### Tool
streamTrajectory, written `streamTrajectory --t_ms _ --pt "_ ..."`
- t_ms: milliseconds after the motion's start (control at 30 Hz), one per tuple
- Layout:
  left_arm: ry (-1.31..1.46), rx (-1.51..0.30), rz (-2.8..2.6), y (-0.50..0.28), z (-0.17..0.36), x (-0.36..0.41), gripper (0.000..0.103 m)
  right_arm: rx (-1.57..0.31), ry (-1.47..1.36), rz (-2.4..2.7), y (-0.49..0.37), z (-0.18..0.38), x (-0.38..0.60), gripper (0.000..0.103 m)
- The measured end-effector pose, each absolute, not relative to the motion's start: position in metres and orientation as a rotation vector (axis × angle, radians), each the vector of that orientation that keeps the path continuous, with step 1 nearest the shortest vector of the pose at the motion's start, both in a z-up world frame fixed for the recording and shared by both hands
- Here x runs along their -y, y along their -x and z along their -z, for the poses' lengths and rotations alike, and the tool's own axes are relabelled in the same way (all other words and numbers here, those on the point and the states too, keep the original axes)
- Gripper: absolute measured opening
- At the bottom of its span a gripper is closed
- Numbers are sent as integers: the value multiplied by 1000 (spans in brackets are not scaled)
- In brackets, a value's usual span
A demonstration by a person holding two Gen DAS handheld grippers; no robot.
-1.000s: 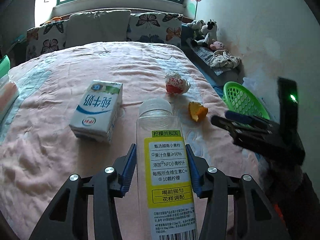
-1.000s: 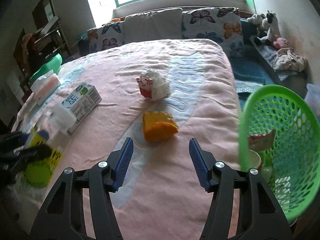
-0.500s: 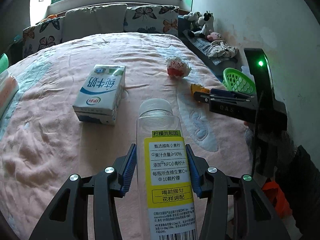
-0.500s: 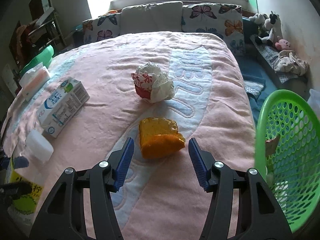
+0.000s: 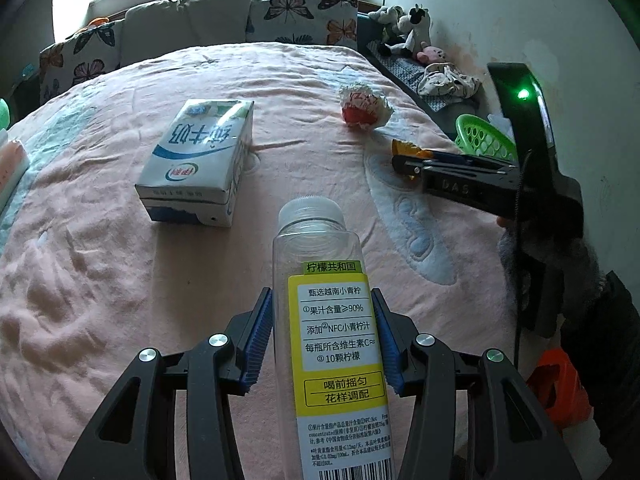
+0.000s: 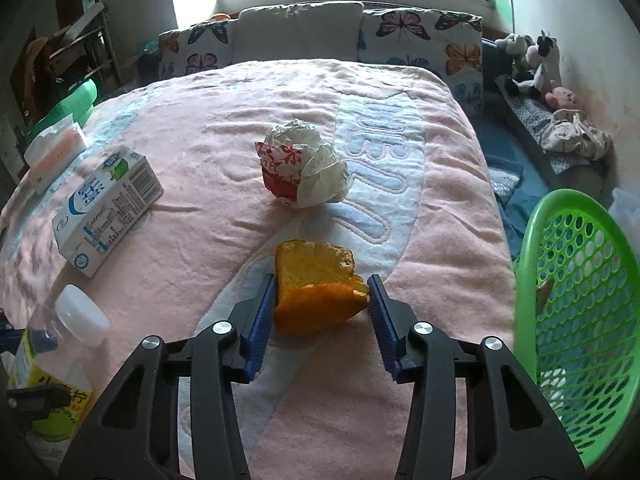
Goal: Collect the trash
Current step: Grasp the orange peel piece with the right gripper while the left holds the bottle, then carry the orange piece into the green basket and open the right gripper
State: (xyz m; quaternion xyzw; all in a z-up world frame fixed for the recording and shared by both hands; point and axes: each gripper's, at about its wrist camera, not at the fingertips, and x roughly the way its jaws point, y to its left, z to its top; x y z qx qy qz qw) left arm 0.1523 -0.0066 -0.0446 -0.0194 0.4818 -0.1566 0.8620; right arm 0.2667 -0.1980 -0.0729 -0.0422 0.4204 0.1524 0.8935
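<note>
My left gripper (image 5: 325, 332) is shut on an empty clear juice bottle (image 5: 328, 320) with a yellow label, held above the pink bed; the bottle also shows in the right wrist view (image 6: 56, 360). My right gripper (image 6: 322, 312) is open with its jaws on either side of an orange peel (image 6: 318, 284) lying on the bedspread; from the left wrist view the right gripper (image 5: 404, 162) hides most of the peel. A milk carton (image 5: 200, 160) (image 6: 106, 208) and a crumpled red-and-white wrapper (image 5: 364, 106) (image 6: 304, 168) lie on the bed.
A green mesh basket (image 6: 580, 320) (image 5: 484, 138) holding some trash stands off the bed's right edge. Pillows (image 6: 304, 32) line the headboard. Plush toys (image 6: 532, 56) sit by the right wall. A tissue pack (image 6: 56, 152) lies at the bed's left edge.
My right gripper has moved forward and down until its jaws straddle the orange peel. My left gripper has kept hold of the bottle and drawn back slightly.
</note>
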Motion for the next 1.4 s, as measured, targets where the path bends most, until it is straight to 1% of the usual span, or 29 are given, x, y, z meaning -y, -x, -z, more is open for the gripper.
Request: streamTrajectory --t_ms 267,367,500,567,600,767,867,1133,1400 --pt "42 -1024 334 -155 46 6 48 -860 33 -313 -253 62 211 42" --pt "38 -1035 325 -159 48 7 52 -847 23 -312 -245 55 218 42" --pt "36 -1042 321 -162 49 8 54 -830 22 -310 -234 47 226 42" --pt "42 -1045 316 -164 50 7 59 -819 22 -306 -227 43 231 42" --pt "42 -1045 312 -165 50 7 59 -814 18 -303 -223 40 235 42" --pt "44 -1056 310 -168 51 8 59 -798 9 -280 -210 33 249 42" --pt "36 -1058 318 -167 50 10 49 -789 5 -259 -203 30 261 42" --pt "41 -1045 327 -164 44 14 48 -780 -13 -181 -194 29 298 42" --pt "45 -959 384 -166 11 34 47 -797 -47 -90 -196 35 341 42"
